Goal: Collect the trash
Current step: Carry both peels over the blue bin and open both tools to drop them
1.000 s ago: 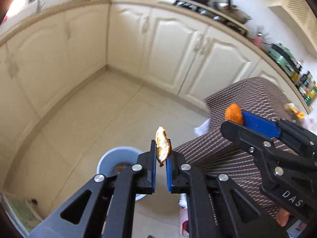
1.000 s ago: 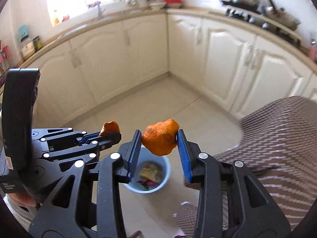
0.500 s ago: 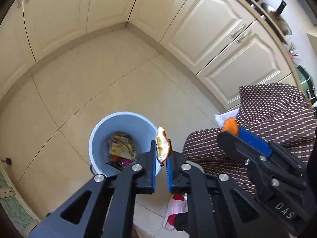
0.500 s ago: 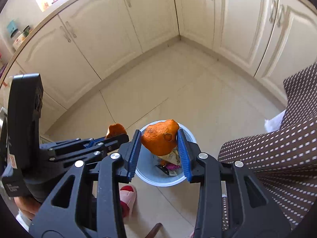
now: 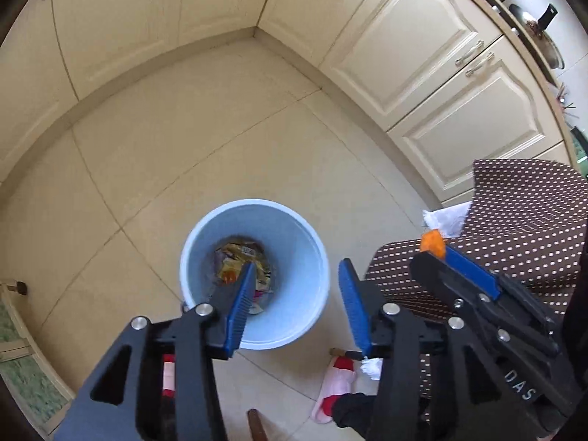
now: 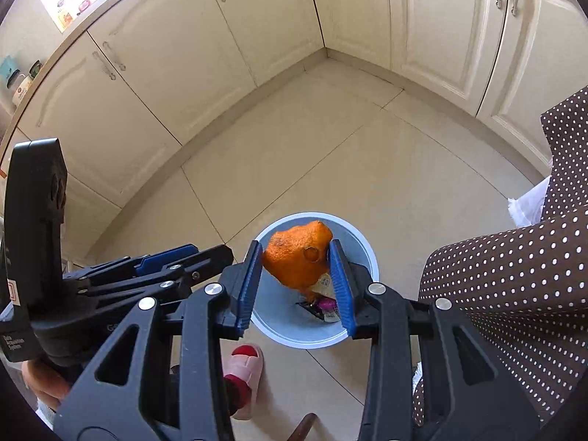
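A light blue trash bin (image 5: 301, 242) stands on the tiled floor with wrappers and peel (image 5: 239, 261) at its bottom; it also shows in the right wrist view (image 6: 362, 242). My left gripper (image 5: 297, 279) is open and empty directly above the bin. My right gripper (image 6: 296, 261) is shut on a large piece of orange peel (image 6: 296, 257) and holds it above the bin. In the left wrist view the right gripper (image 5: 437, 253) shows at the right with the peel (image 5: 433, 241) at its tip.
A table with a brown dotted cloth (image 5: 514, 228) stands right of the bin, also in the right wrist view (image 6: 514, 268). Cream cabinets (image 5: 422, 47) line the walls. A pink slipper (image 6: 244, 371) is on the floor below the bin.
My left gripper has opened and its small peel is gone from the pads; orange peel now lies in the bin. Both grippers have tilted down and closer over the bin.
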